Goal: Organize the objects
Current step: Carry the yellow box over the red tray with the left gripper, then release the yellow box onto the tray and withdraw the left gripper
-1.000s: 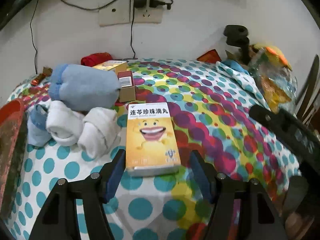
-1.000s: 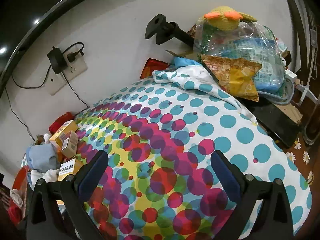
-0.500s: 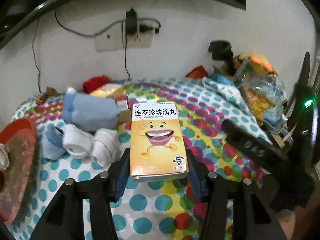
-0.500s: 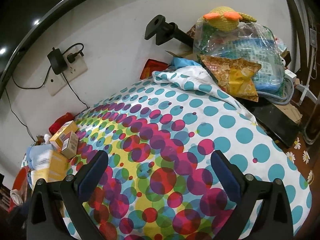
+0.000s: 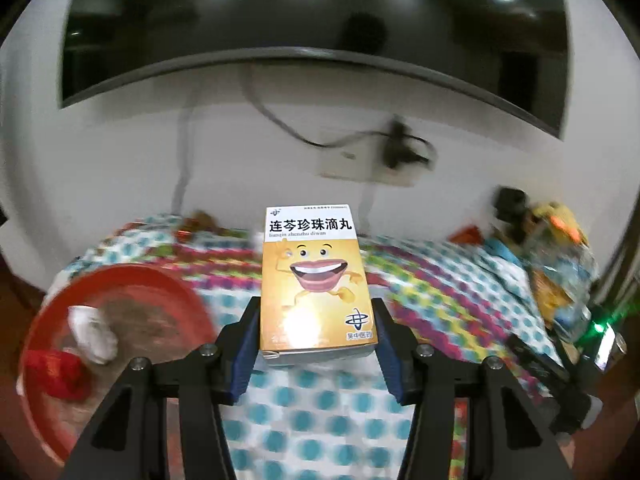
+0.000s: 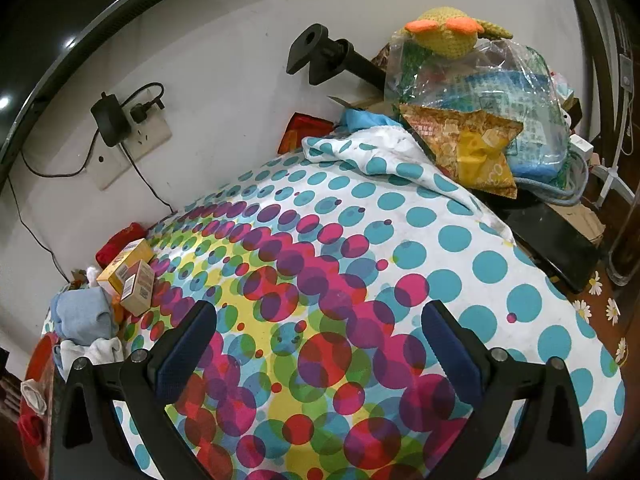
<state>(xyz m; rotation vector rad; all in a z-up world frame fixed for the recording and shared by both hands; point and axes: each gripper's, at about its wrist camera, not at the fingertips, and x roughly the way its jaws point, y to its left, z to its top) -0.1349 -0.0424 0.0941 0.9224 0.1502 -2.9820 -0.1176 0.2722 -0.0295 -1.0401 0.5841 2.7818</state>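
My left gripper [image 5: 316,344] is shut on a yellow medicine box [image 5: 314,280] with a smiling cartoon face, held up above the dotted cloth [image 5: 320,408]. A red basin [image 5: 132,292] with a white sock and a red item in it lies to the lower left. My right gripper [image 6: 320,344] is open and empty above the dotted cloth [image 6: 360,260]. In the right wrist view two small boxes [image 6: 134,276], a blue rolled cloth [image 6: 82,314] and white socks [image 6: 102,350] lie at the far left.
A wall socket with plugs and cords [image 6: 124,136] is on the back wall. A plastic bag of goods with a yellow knitted toy [image 6: 476,92] sits at the right, beside a black clamp [image 6: 324,56] and a black board [image 6: 556,240].
My left gripper closed on the medicine box, lifted it off the cloth and swung left toward the red basin. The right gripper has stayed still.
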